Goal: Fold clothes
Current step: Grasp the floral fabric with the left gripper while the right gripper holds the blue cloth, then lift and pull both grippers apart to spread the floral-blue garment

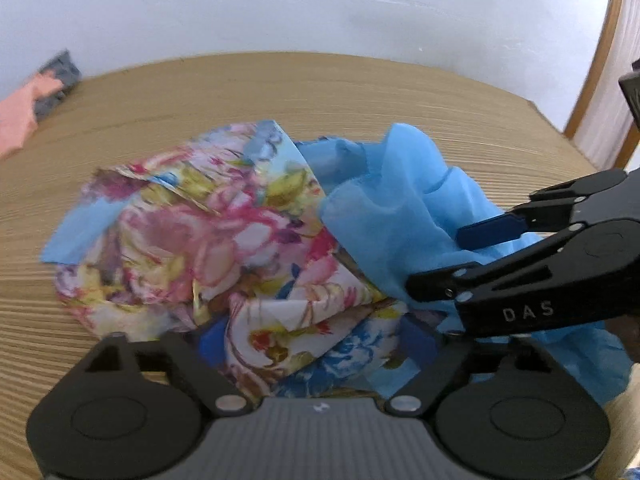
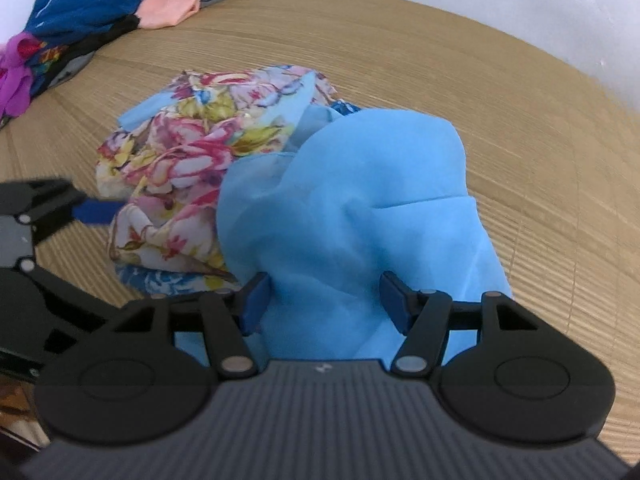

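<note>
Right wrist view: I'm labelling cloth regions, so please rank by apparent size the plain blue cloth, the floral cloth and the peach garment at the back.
1. plain blue cloth, though it lies nearest the camera
2. floral cloth
3. peach garment, farthest away, so true size is unsure

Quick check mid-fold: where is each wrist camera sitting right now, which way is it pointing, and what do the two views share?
Left wrist: on the left gripper, facing the floral cloth; the right gripper enters from the right.
Right wrist: on the right gripper, facing the blue cloth; the left gripper shows at left.
Shared: both cloths, the wooden table.
</note>
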`<state>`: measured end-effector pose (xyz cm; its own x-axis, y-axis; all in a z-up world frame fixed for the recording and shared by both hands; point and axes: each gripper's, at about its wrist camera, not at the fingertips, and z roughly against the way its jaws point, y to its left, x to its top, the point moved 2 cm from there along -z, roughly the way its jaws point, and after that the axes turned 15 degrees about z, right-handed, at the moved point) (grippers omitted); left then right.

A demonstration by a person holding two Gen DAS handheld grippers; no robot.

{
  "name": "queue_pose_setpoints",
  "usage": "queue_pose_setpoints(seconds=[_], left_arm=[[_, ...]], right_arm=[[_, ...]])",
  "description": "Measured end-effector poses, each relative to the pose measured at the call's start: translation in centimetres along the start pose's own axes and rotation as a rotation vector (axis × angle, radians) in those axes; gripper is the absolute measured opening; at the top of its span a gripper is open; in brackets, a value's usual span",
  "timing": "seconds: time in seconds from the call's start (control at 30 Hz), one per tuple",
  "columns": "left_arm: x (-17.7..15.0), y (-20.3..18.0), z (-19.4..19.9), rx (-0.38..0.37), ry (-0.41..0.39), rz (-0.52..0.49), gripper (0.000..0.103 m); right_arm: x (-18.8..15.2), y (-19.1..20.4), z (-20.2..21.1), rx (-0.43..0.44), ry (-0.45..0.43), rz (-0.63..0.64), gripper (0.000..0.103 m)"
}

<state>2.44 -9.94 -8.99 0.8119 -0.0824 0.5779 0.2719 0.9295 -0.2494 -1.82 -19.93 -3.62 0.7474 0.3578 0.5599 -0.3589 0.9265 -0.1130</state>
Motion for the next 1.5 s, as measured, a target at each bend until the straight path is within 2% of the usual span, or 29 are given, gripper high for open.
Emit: queue_pose_setpoints(seconds=[0.03, 0.07, 0.1, 0.13, 0.17, 0.2, 0.23, 0.37, 0.6, 0.7, 0.87, 0.93, 1.03, 1.13, 1.17, 1.2, 1.27, 1.37, 1.5], left_arm=[[0.0, 0.0, 0.0, 0.001, -0.007, -0.009, 0.065], [0.0, -0.1, 0.0, 0.001, -0.015, -0.015, 0.048], [0.1, 0.0, 0.0, 0.000, -0.016, -0.010, 0.035], [0.3, 0.1, 0.0, -0.005, -0.014, 0.001, 0.031], [0.5, 0.4, 0.0, -0.013, -0.009, 0.023, 0.022], [0.7, 0.7, 0.0, -0.017, -0.008, 0.047, 0.018], [0.9, 1.1, 0.1, -0.019, -0.011, 0.069, 0.017], [1.7, 2.0, 1.4, 0.007, -0.058, 0.119, 0.012], [3.4, 3.3, 6.3, 0.063, -0.183, 0.164, 0.012], [4.0, 3.9, 8.3, 0.110, -0.238, 0.179, 0.012], [4.6, 4.8, 10.1, 0.166, -0.263, 0.196, 0.012], [4.5, 4.5, 10.1, 0.168, -0.246, 0.196, 0.013], [4.2, 2.9, 9.4, 0.117, -0.193, 0.188, 0.014], [4.1, -0.6, 7.8, 0.027, -0.128, 0.135, 0.028], [4.2, -2.3, 7.0, -0.011, -0.108, 0.103, 0.038], [4.0, -4.2, 6.3, -0.050, -0.089, 0.066, 0.047], [3.2, -8.8, 5.1, -0.132, -0.053, -0.029, 0.056], [1.7, -15.9, 2.6, -0.233, -0.015, -0.203, 0.062], [-1.4, -23.7, -1.1, -0.290, 0.054, -0.351, 0.064]], right_arm=[[0.0, -0.2, -0.1, 0.000, 0.000, -0.012, 0.063], [-0.1, -0.3, -0.2, -0.001, -0.001, -0.024, 0.062], [-0.1, -0.4, -0.2, -0.003, -0.005, -0.032, 0.062], [-0.2, -0.4, -0.1, -0.006, -0.013, -0.036, 0.058], [-0.3, -0.5, -0.1, -0.008, -0.021, -0.039, 0.043], [-0.4, -0.5, 0.0, -0.011, -0.030, -0.042, 0.032], [-0.5, -0.7, 0.3, -0.024, -0.041, -0.052, 0.014], [-0.9, -2.3, 2.6, -0.116, -0.099, -0.118, 0.007], [-3.8, -8.0, 10.4, -0.336, -0.228, -0.289, 0.006], [-6.7, -11.2, 12.7, -0.442, -0.217, -0.375, 0.006], [-11.6, -16.4, 16.7, -0.619, -0.197, -0.519, 0.006], [-13.6, -18.3, 17.9, -0.678, -0.176, -0.573, 0.007], [-16.0, -19.7, 17.8, -0.624, -0.152, -0.642, 0.007], [-17.3, -19.6, 17.7, -0.563, -0.186, -0.669, 0.007], [-17.4, -19.3, 17.7, -0.556, -0.200, -0.655, 0.007], [-17.6, -19.1, 17.8, -0.545, -0.212, -0.641, 0.007], [-18.0, -18.7, 18.0, -0.508, -0.231, -0.622, 0.007], [-18.6, -18.1, 17.7, -0.449, -0.246, -0.618, 0.007], [-19.3, -17.8, 17.3, -0.393, -0.257, -0.620, 0.007]])
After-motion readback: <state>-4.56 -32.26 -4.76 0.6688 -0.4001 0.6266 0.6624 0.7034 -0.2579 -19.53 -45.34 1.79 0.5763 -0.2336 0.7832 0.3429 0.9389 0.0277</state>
